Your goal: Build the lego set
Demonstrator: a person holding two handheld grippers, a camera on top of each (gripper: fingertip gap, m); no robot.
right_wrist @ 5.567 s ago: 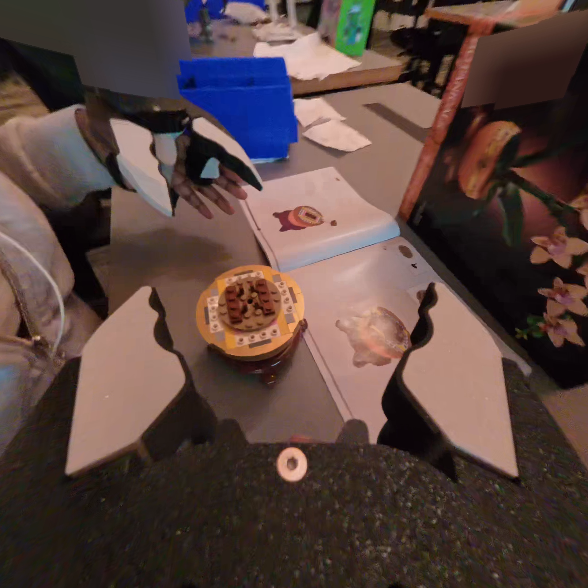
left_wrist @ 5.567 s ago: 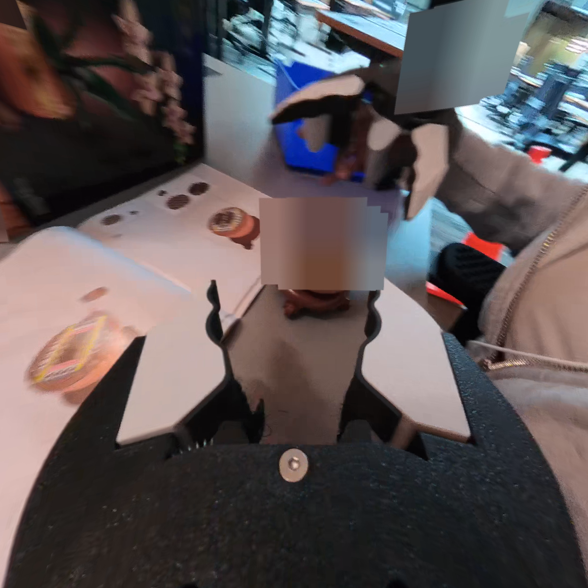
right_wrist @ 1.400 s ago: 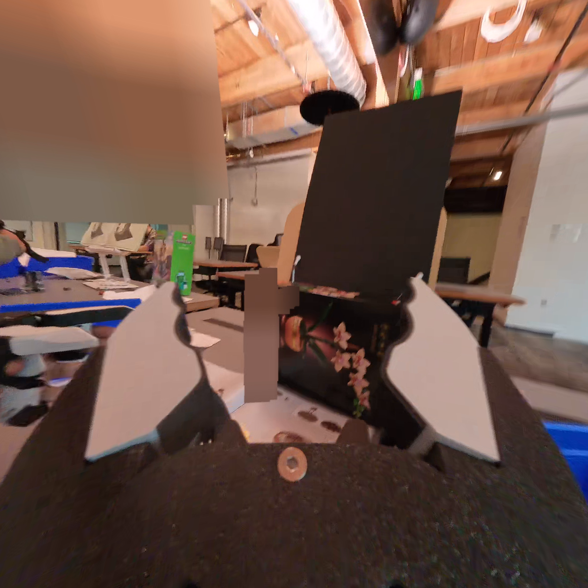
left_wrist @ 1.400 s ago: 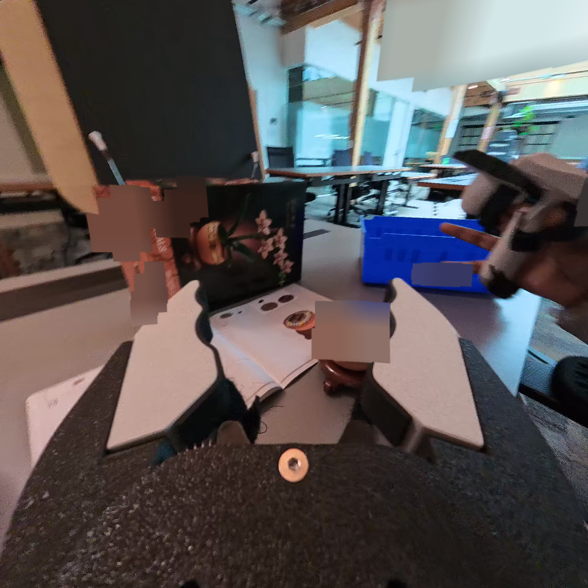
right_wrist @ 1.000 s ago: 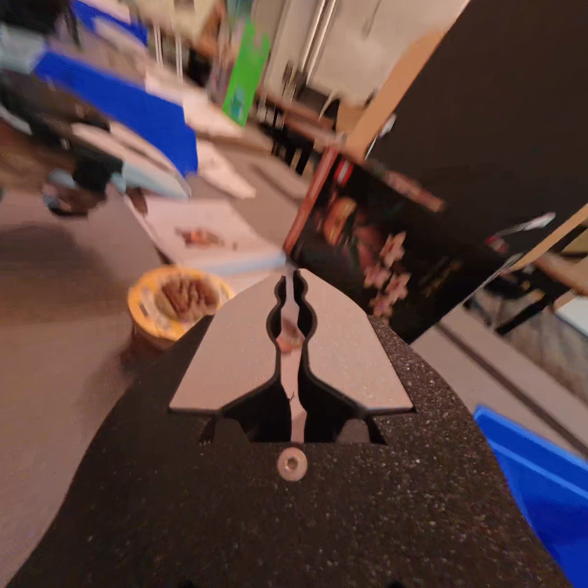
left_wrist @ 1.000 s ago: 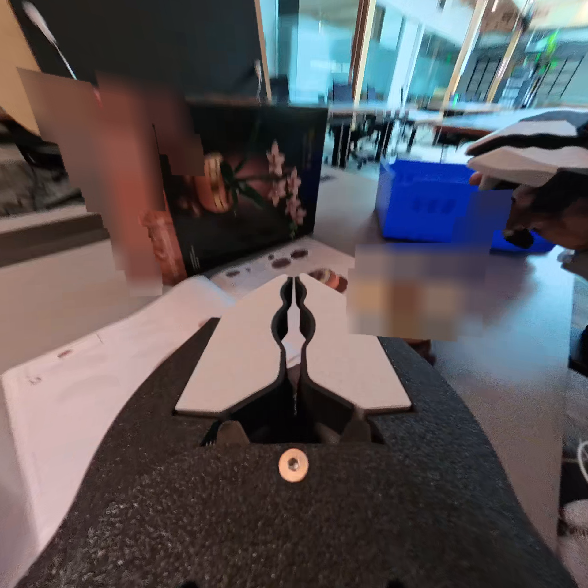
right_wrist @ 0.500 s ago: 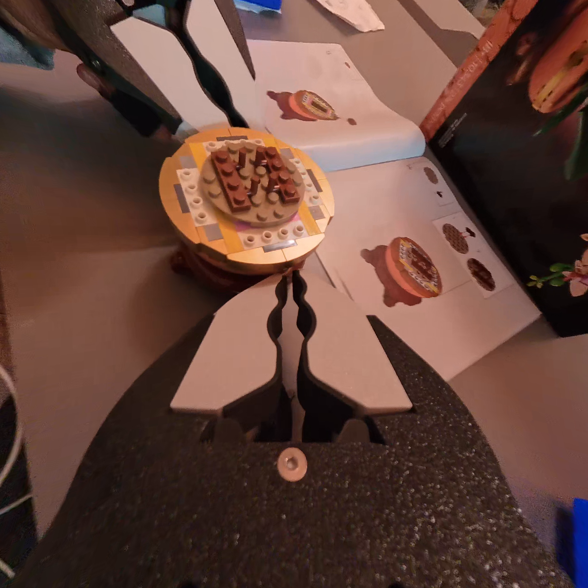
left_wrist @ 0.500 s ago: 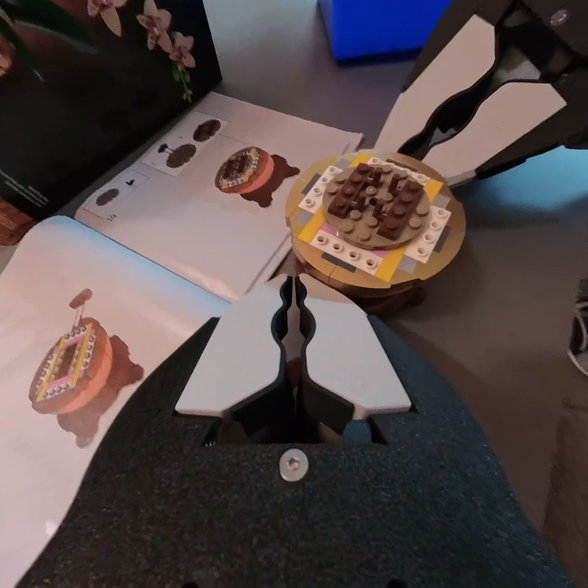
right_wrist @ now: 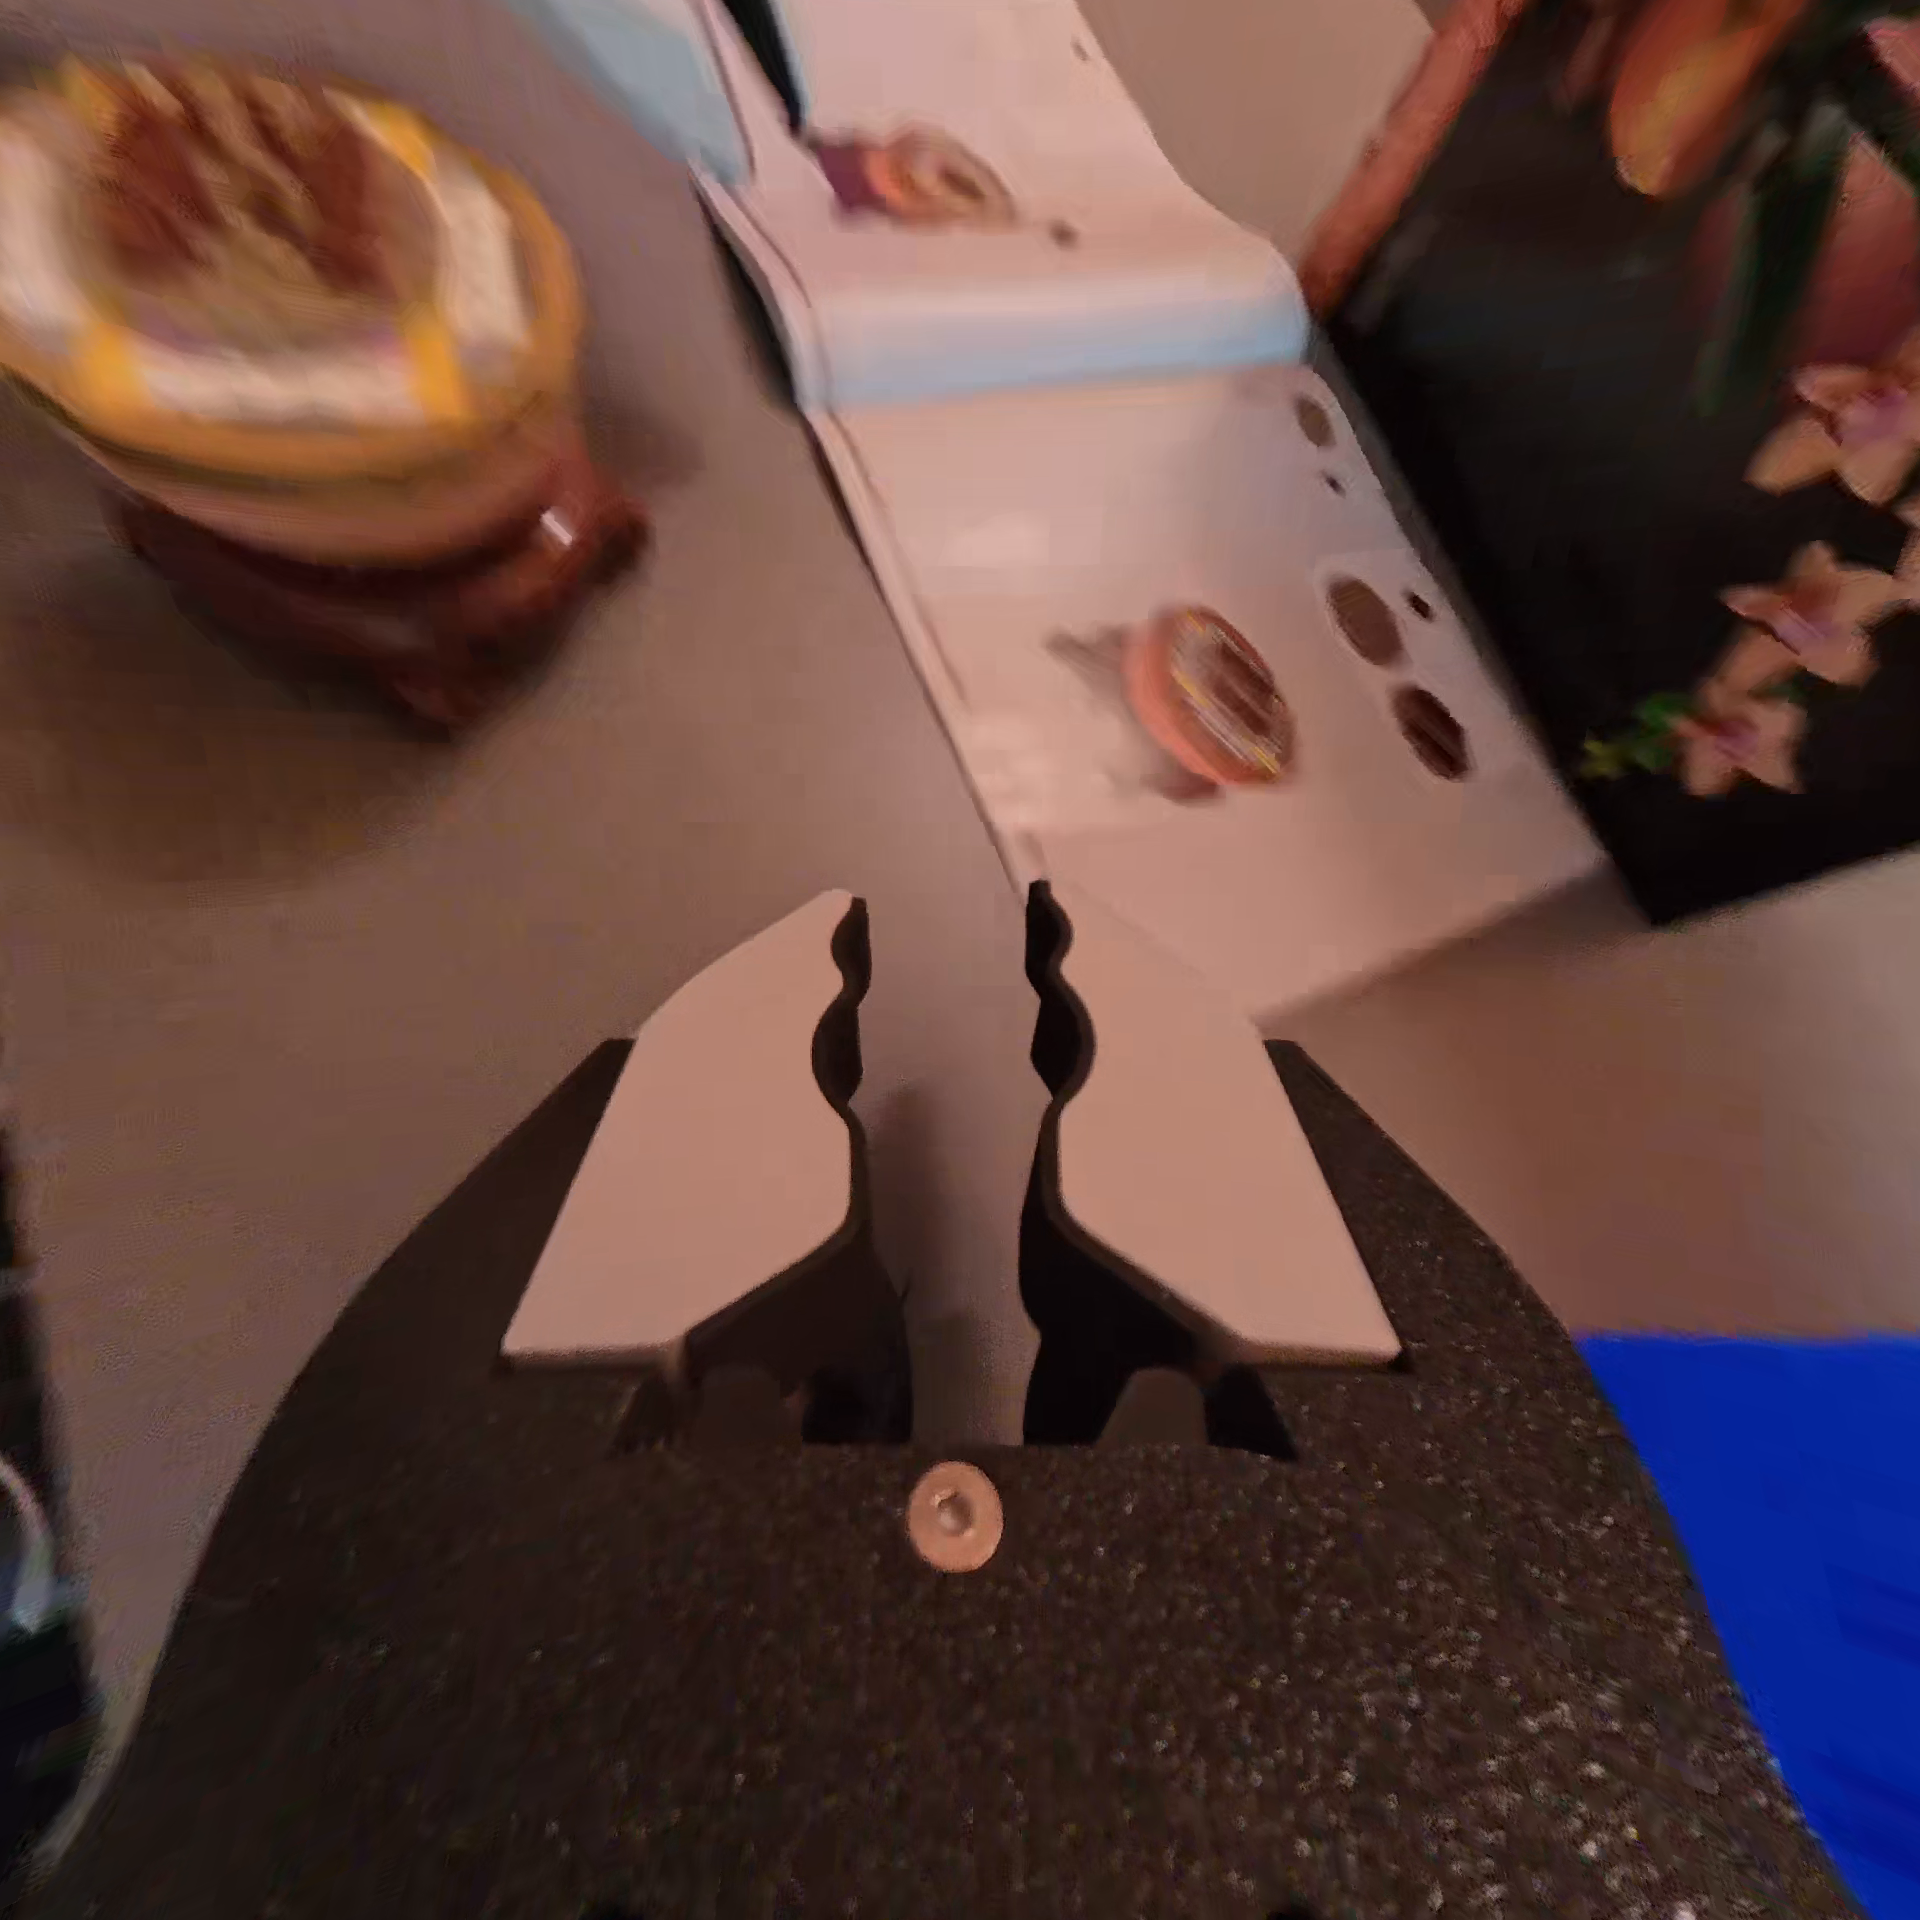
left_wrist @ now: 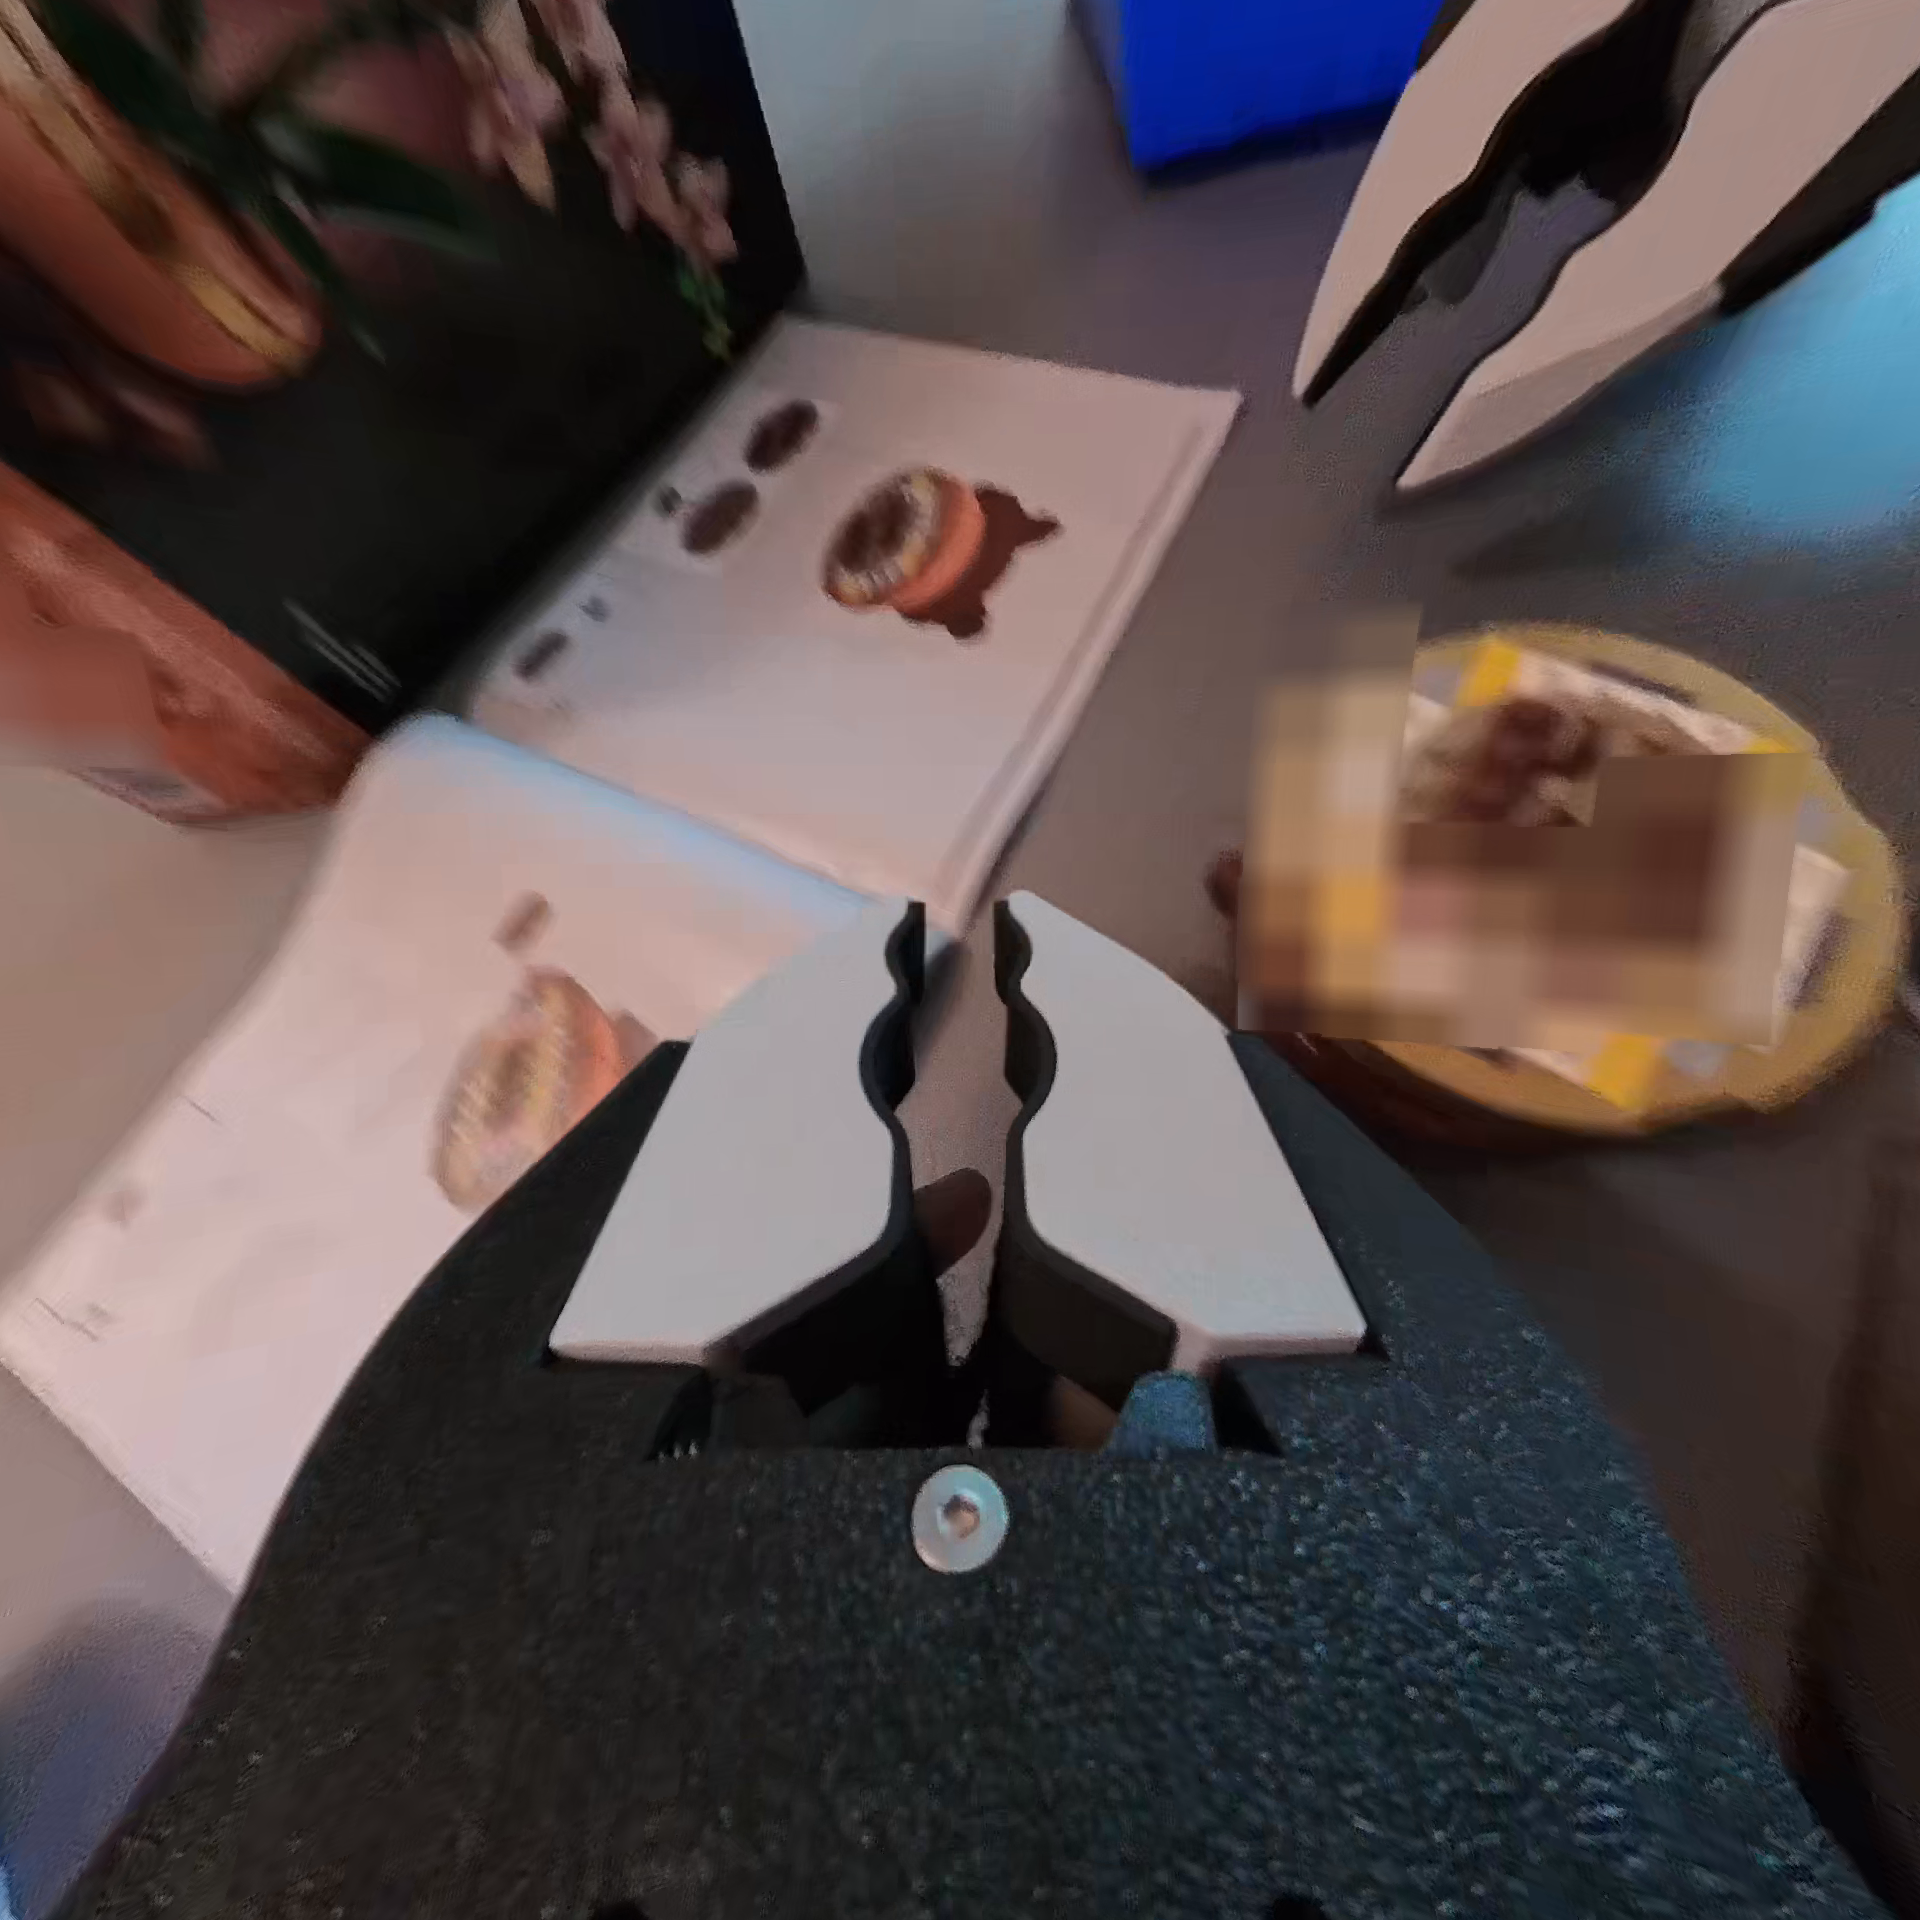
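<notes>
Best done slowly — steady the round tan-and-yellow brick-built pot base (right_wrist: 281, 301) on its dark brown foot before adding any piece, checking against the open white instruction booklet (left_wrist: 831, 707). Left gripper (left_wrist: 951, 920) low over the booklet's edge, fingers barely parted, empty. Right gripper (right_wrist: 940, 899) over grey table (right_wrist: 312, 987), slightly wider — also empty. Base left of booklet, untouched.

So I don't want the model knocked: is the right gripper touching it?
Apart. The right wrist view shows bare table between the right gripper and the model.
</notes>
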